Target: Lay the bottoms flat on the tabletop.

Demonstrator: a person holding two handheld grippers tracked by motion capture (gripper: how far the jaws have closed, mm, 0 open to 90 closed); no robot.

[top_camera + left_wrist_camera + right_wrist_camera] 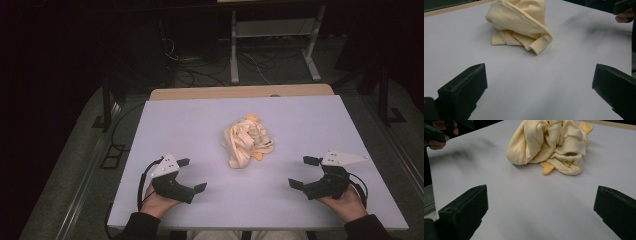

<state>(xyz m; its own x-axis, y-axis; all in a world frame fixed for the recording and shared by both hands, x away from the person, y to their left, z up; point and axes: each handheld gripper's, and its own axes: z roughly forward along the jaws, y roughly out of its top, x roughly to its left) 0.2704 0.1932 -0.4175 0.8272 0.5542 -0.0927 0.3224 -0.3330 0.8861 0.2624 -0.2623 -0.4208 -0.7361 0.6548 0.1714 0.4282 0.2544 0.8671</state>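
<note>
So: white table (200,125) in front of me, crumpled cream garment (247,140) with small orange bits lying mid-table, nothing touching it. My left gripper (192,176) sits near the front edge, jaws spread wide, empty. My right gripper (302,172) likewise, wide open, empty, both well apart from the garment
</note>
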